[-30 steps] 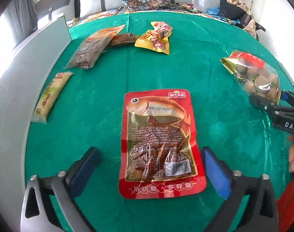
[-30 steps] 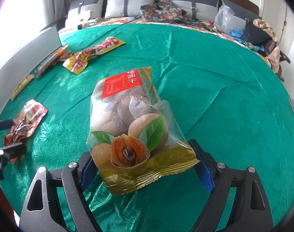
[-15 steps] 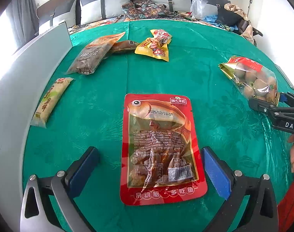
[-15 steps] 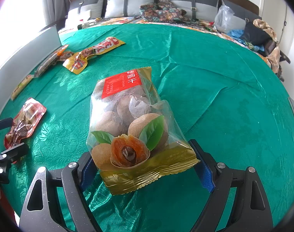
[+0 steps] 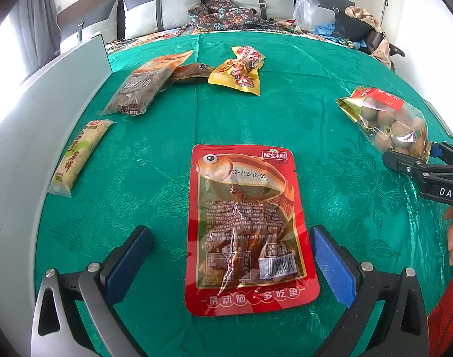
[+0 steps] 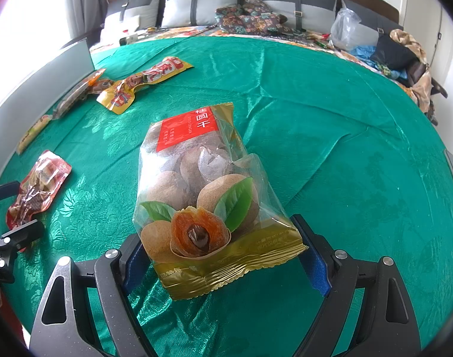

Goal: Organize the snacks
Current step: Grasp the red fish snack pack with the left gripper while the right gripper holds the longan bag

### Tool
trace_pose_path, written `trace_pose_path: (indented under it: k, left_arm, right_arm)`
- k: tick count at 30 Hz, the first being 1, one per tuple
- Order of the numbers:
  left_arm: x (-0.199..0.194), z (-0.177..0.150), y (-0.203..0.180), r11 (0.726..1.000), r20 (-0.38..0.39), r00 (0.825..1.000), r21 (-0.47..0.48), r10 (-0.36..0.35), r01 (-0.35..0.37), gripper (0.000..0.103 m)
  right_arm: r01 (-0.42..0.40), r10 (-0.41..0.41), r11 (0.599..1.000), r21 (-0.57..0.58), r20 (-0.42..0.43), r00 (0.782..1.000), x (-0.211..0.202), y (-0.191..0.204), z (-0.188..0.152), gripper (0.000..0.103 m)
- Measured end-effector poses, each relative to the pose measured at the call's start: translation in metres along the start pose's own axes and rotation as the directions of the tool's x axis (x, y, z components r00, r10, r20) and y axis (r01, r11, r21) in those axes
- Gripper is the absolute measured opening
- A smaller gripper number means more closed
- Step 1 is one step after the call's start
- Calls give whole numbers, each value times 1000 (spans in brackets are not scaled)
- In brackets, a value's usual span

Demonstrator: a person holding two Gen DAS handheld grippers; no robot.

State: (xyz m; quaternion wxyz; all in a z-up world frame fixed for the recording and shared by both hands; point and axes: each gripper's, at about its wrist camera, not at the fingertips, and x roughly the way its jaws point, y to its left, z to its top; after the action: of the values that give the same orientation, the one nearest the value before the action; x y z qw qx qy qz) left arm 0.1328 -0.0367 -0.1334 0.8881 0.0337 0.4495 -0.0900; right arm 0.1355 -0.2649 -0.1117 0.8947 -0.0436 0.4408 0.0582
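Observation:
A red fish snack pouch (image 5: 245, 226) lies flat on the green cloth between the open fingers of my left gripper (image 5: 231, 255); it also shows in the right wrist view (image 6: 37, 189). A clear bag of dried longans (image 6: 196, 190) with a red label and gold edge lies between the open fingers of my right gripper (image 6: 223, 260); it also shows in the left wrist view (image 5: 387, 119). Neither gripper's pads press on its packet.
A yellow snack pack (image 5: 241, 71), a brown packet (image 5: 146, 84) and a pale long packet (image 5: 77, 156) lie at the far left. A grey panel (image 5: 27, 125) borders the left side. A bed with pillows and bags (image 6: 256, 15) stands behind the table.
My left gripper has pulled back a little, so the red pouch sits slightly farther ahead between the fingers. The right gripper and the longan bag have not moved.

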Motion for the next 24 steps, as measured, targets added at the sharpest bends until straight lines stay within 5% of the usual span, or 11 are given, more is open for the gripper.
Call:
trace_pose_path:
  k: [24]
  left_arm:
    - [0, -3, 0, 1000, 5, 1000, -2, -1, 1, 103]
  right_arm:
    - [0, 0, 1000, 0, 0, 1000, 0, 0, 0, 87]
